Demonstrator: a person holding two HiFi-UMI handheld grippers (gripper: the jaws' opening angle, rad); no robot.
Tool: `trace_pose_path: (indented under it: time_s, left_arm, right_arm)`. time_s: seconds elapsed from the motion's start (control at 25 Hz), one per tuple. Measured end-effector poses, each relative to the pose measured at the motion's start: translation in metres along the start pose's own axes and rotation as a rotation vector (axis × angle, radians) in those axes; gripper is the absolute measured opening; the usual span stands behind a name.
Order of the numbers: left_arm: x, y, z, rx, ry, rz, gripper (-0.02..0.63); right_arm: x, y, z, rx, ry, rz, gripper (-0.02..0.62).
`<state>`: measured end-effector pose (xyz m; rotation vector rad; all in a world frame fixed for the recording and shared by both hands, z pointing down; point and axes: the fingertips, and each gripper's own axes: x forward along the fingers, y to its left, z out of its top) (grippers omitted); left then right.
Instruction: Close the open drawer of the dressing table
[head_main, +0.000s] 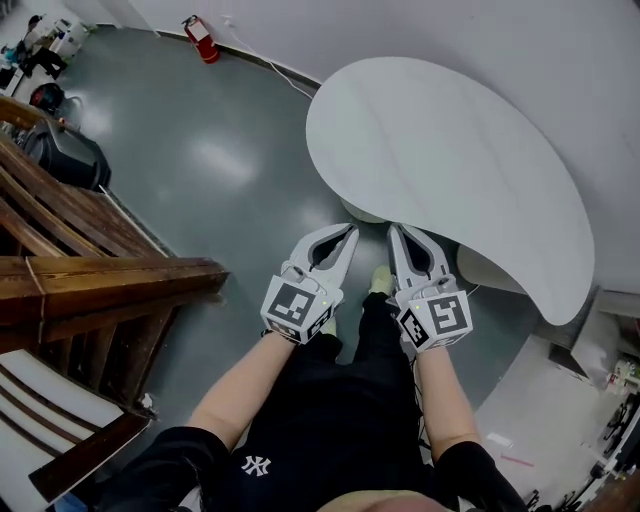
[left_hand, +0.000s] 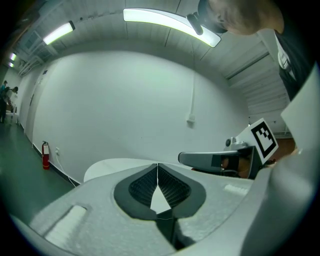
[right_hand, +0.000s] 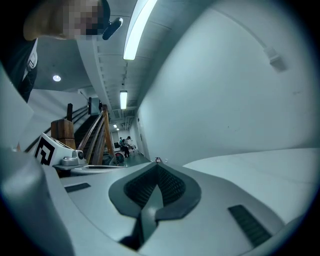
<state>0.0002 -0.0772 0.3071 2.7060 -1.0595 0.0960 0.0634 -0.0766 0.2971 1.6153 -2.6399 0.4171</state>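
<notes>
Left tool, right tool: tips together

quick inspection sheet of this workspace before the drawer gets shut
surface: white curved tabletop, nothing on it
job's things: a white part juts out under the tabletop's near edge, possibly the open drawer; cannot tell for sure
clutter: nothing seen
grippers: left gripper and right gripper side by side at the table's edge, each with its jaws together, empty
cables: thin white cable along the wall's foot
surroundings: grey floor, wooden stairs to the left, red extinguisher by the wall
</notes>
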Motion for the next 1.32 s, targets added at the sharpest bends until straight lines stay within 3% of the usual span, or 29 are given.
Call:
trace_pose_path:
  time_s: [0.68,1.32]
  left_arm:
    - [-0.027,-0.025,0.094,0.051,-0.057,-0.013,0.011]
    - [-0.022,-0.023,0.095,0.057,-0.066,0.007,0.011]
  right_arm:
    - [-0.023,0.036,0.086,-0.085,-0.048,0.027,0.014]
    - [-0.018,0.037,0.090,-0.097,-0.053,0.033,0.014]
